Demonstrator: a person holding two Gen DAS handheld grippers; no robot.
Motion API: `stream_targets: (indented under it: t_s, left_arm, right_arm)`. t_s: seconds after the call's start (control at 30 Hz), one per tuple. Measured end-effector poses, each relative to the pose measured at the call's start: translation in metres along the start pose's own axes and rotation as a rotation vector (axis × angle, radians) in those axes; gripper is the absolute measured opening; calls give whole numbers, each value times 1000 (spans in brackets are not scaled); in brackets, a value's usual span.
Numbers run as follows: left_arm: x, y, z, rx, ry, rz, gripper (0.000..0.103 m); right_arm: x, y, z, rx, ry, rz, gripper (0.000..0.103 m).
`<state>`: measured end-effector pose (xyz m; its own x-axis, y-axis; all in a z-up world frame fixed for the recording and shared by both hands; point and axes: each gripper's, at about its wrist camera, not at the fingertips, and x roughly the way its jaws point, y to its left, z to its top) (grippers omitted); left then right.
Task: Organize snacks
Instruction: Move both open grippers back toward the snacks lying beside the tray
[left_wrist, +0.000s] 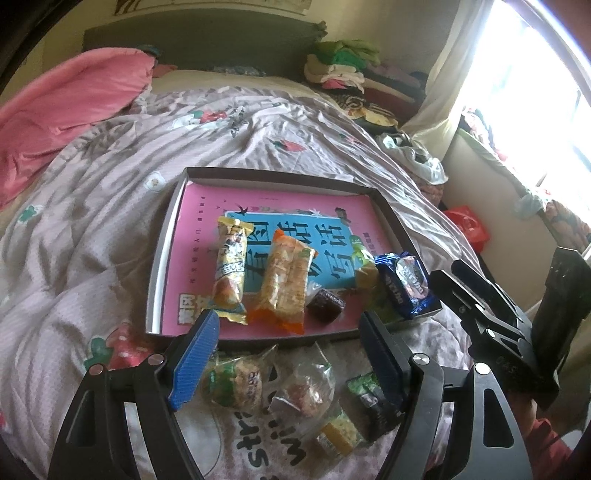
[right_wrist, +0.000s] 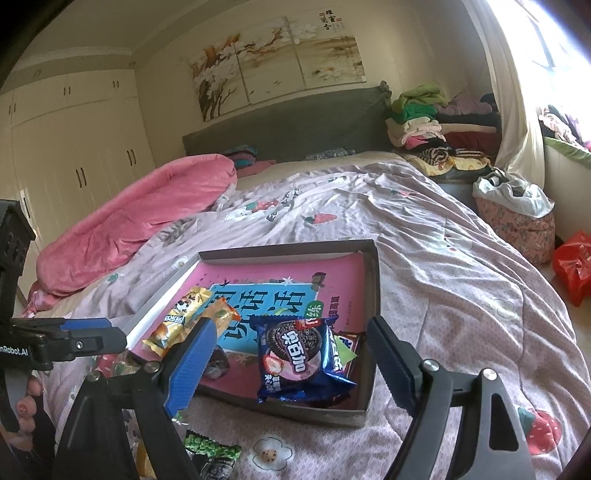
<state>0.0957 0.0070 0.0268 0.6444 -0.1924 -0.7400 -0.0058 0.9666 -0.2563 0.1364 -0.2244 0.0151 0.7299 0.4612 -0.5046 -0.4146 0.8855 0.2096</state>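
A shallow dark box (left_wrist: 162, 258) with a pink and blue book inside lies on the bed; it also shows in the right wrist view (right_wrist: 373, 295). In it lie a yellow snack pack (left_wrist: 231, 269), an orange cracker pack (left_wrist: 286, 280), a dark candy (left_wrist: 325, 302) and a blue Oreo pack (left_wrist: 406, 284) (right_wrist: 299, 354). My left gripper (left_wrist: 291, 356) is open above loose snacks on the quilt: a round cake (left_wrist: 232, 380), a clear-wrapped pastry (left_wrist: 306, 387), a green pack (left_wrist: 365, 395) and a yellow bar (left_wrist: 338, 435). My right gripper (right_wrist: 291, 363) is open around the Oreo pack.
The floral quilt (right_wrist: 443, 258) covers the bed, with a pink blanket (right_wrist: 147, 210) at the far left. Folded clothes (right_wrist: 424, 125) are stacked by the headboard. A bag (right_wrist: 517, 210) and a red bag (right_wrist: 572, 266) sit on the floor at the right.
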Motion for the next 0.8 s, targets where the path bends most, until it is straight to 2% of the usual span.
stream_targets:
  t_s: [0.4, 0.8]
  left_arm:
    - [-14, 9, -4, -7, -11, 8, 79]
    - [-23, 12, -14, 0, -4, 5, 79]
  right_arm:
    - [-11, 18, 1, -33, 2, 12, 83]
    - [-17, 32, -1, -34, 46, 17, 83]
